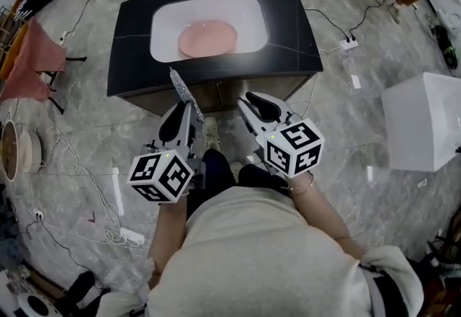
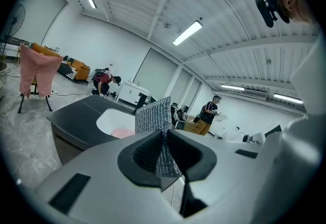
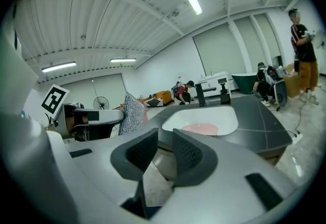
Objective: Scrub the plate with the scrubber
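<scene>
The round pink plate point(image 1: 207, 39) lies flat in the white sink basin point(image 1: 248, 9) set into the black counter point(image 1: 295, 42). The grey mesh scrubber point(image 2: 153, 116) stands upright, clamped in the left hand-held gripper point(image 2: 164, 139), short of the counter's front edge. The right hand-held gripper point(image 3: 164, 149), just beside it, has its jaws partly apart with nothing between them.

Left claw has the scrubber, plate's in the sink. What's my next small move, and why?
Probably carry the left claw forward over the sink toward the pink plate: it is shut on the scrubber, but hangs short of the counter.
</scene>
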Action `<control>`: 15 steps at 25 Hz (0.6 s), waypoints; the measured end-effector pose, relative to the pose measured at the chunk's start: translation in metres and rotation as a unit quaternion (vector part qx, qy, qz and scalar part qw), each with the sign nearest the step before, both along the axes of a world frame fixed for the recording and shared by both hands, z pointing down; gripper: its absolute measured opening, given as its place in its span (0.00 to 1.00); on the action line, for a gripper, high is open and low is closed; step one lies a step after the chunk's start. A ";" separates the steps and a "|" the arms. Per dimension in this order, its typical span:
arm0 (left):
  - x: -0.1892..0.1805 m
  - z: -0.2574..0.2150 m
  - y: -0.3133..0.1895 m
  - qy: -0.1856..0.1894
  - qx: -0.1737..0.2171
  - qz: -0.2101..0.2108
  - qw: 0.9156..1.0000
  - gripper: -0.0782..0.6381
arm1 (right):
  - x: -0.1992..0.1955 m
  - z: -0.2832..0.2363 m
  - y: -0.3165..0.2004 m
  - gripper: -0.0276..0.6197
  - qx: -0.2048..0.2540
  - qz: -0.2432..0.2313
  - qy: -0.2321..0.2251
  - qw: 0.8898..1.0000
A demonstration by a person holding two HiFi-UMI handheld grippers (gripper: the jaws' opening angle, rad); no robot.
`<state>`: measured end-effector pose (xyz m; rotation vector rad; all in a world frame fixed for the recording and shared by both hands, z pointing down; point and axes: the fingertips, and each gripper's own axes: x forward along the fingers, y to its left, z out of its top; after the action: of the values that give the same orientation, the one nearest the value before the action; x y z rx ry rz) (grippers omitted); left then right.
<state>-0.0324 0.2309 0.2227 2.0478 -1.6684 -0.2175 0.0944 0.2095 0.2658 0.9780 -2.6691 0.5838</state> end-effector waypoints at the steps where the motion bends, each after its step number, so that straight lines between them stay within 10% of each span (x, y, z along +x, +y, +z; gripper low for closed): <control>1: -0.002 0.002 -0.009 0.002 -0.001 0.003 1.000 0.19 | -0.001 0.002 -0.005 0.17 -0.002 0.003 0.002 1.000; 15: -0.054 -0.002 -0.150 0.015 -0.001 0.045 0.999 0.19 | -0.047 0.007 -0.135 0.19 -0.019 0.046 0.023 0.999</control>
<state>-0.0861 0.0806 0.2207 2.1028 -1.5541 -0.2144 0.0471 0.0741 0.2731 1.0953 -2.5753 0.6200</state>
